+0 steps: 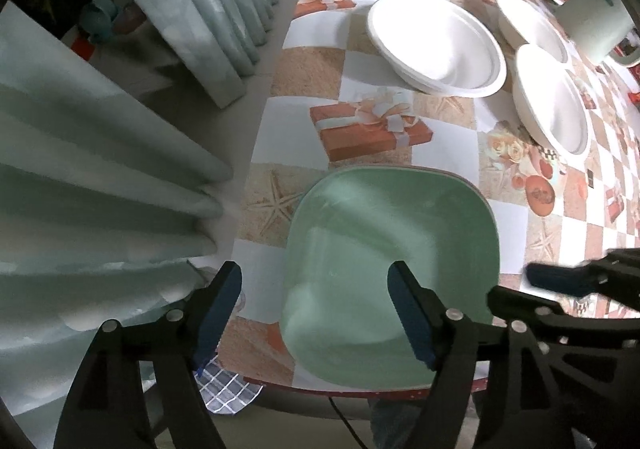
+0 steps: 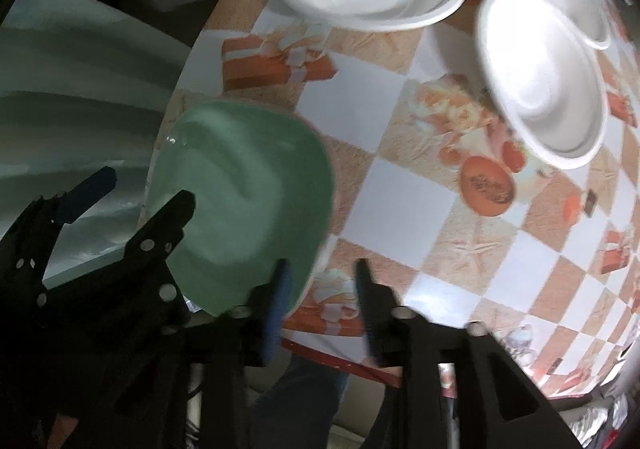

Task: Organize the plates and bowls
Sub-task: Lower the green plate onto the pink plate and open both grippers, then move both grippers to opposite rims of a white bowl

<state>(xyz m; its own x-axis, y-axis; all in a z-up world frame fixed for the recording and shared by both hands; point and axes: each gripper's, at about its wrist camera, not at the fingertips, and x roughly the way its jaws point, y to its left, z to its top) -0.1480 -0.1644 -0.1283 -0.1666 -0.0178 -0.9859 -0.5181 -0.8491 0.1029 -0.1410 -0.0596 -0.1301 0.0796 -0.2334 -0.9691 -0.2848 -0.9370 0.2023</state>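
While spread wide above the green plate [image 1: 390, 269] at the table's near edge, left gripper [image 1: 314, 313] nearer than right gripper [image 2: 322, 309], narrower, empty, just right.

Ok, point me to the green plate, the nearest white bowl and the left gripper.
green plate [image 1: 384, 233], left wrist view, middle of its well.
nearest white bowl [image 1: 560, 105], left wrist view, inner wall.
left gripper [image 1: 316, 313], left wrist view, midway between its open fingertips.
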